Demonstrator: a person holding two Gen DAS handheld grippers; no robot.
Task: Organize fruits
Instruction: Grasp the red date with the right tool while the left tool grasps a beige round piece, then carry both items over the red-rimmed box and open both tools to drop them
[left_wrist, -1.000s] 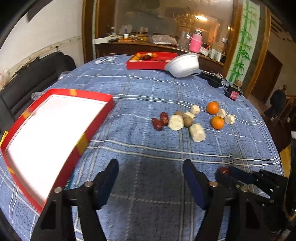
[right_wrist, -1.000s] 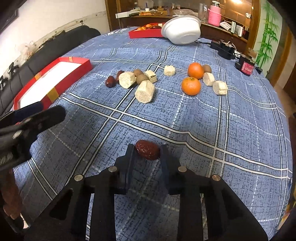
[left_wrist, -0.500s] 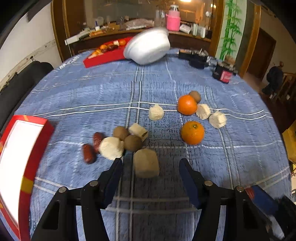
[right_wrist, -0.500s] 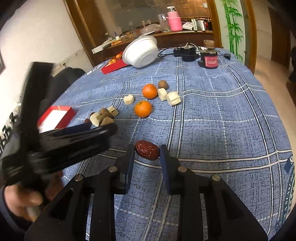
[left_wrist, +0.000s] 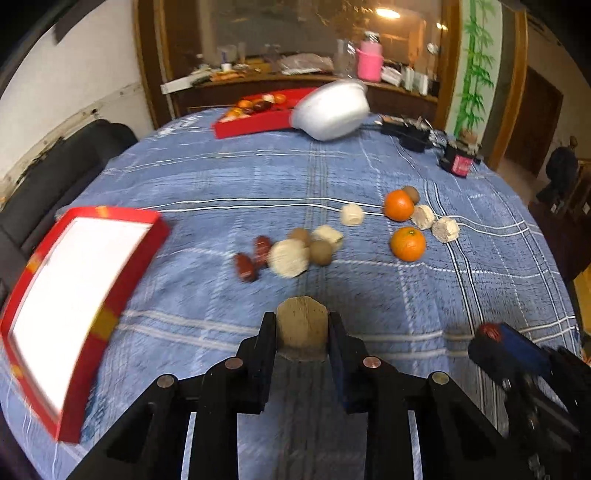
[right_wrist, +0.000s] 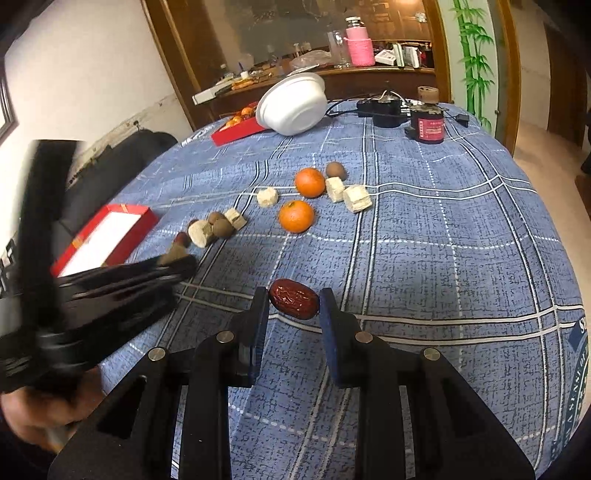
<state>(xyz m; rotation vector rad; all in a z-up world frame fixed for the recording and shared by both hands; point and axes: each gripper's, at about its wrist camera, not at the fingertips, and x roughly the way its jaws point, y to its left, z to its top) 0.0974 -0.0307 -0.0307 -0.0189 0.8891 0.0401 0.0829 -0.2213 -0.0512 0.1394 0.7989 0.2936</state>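
Note:
My left gripper is shut on a pale tan cylindrical chunk and holds it above the blue cloth. My right gripper is shut on a dark red date; it also shows in the left wrist view at lower right. On the cloth lie two oranges, two red dates, brown round fruits and several pale chunks. An empty red tray with a white floor lies at the left; it also shows in the right wrist view.
A second red tray with fruit stands at the far side, a white bowl tipped against it. Black adapters and a red-labelled jar sit far right. A dark sofa flanks the table's left.
My left gripper closed on the tan chunk, lifted it and drew back toward the left, bringing the red tray into view. The right gripper kept hold of its date.

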